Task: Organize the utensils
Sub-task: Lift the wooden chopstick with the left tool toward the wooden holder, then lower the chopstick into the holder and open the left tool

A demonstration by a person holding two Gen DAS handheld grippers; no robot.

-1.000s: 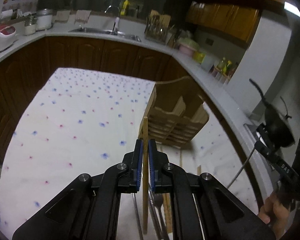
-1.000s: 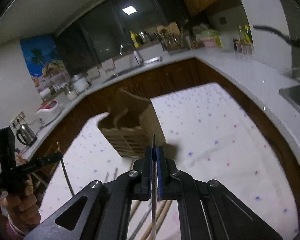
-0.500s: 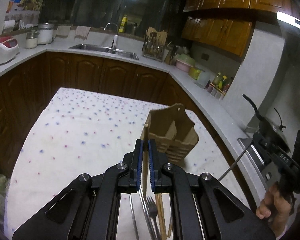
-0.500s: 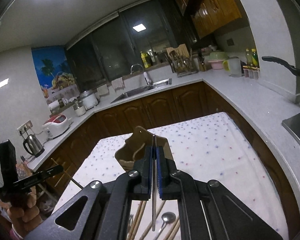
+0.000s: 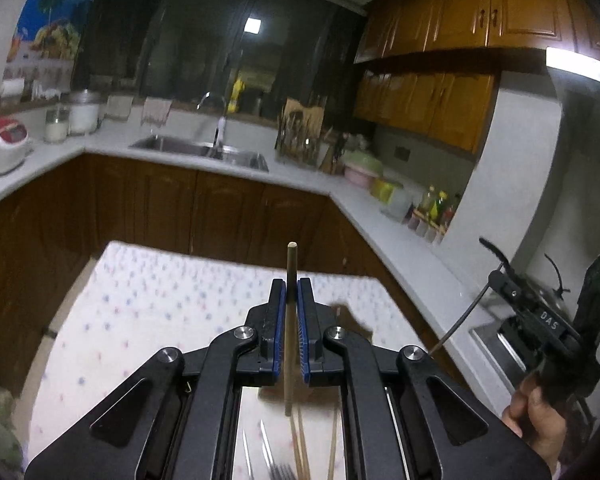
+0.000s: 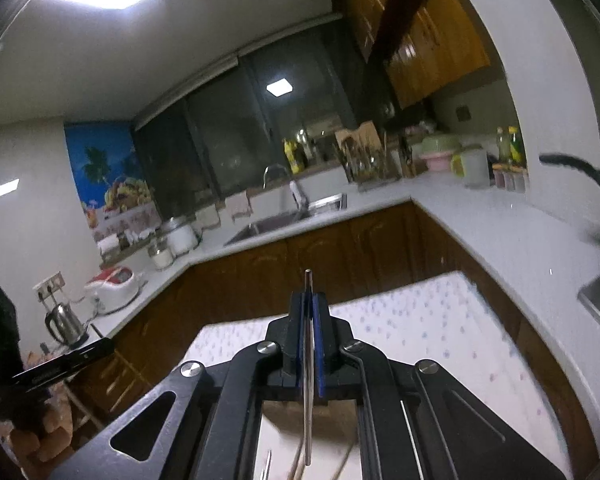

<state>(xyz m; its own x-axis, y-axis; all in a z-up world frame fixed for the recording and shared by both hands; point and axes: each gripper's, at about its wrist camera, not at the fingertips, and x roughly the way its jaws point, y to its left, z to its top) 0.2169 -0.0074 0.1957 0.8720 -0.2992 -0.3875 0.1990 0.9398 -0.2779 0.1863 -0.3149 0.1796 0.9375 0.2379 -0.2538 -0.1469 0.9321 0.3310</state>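
My left gripper [image 5: 291, 286] is shut on a wooden chopstick [image 5: 291, 264] that stands upright between the blue pads, its tip above the fingers. My right gripper [image 6: 309, 298] is shut on a thin metal chopstick [image 6: 308, 280], also upright. Both are held high over the white dotted tablecloth [image 5: 160, 300]. The left wrist view shows the right gripper [image 5: 504, 280] at the right, held by a hand [image 5: 536, 408], with the metal chopstick [image 5: 460, 324] slanting down from it. More chopsticks [image 5: 300, 440] and a fork [image 5: 280, 472] lie on the cloth below. Only a brown blur [image 5: 352, 320] of the wooden holder shows.
A white counter [image 5: 340, 188] wraps around the table, with a sink [image 5: 204, 148], a utensil rack [image 5: 300, 132], jars and a rice cooker [image 5: 0, 144]. A pan handle [image 6: 580, 168] juts in at the right. Dark wooden cabinets [image 6: 340, 252] stand close behind the table.
Both grippers have risen with their chopsticks and tilted up. The wooden holder, plain in front of the fingers before, has dropped almost out of sight behind them.
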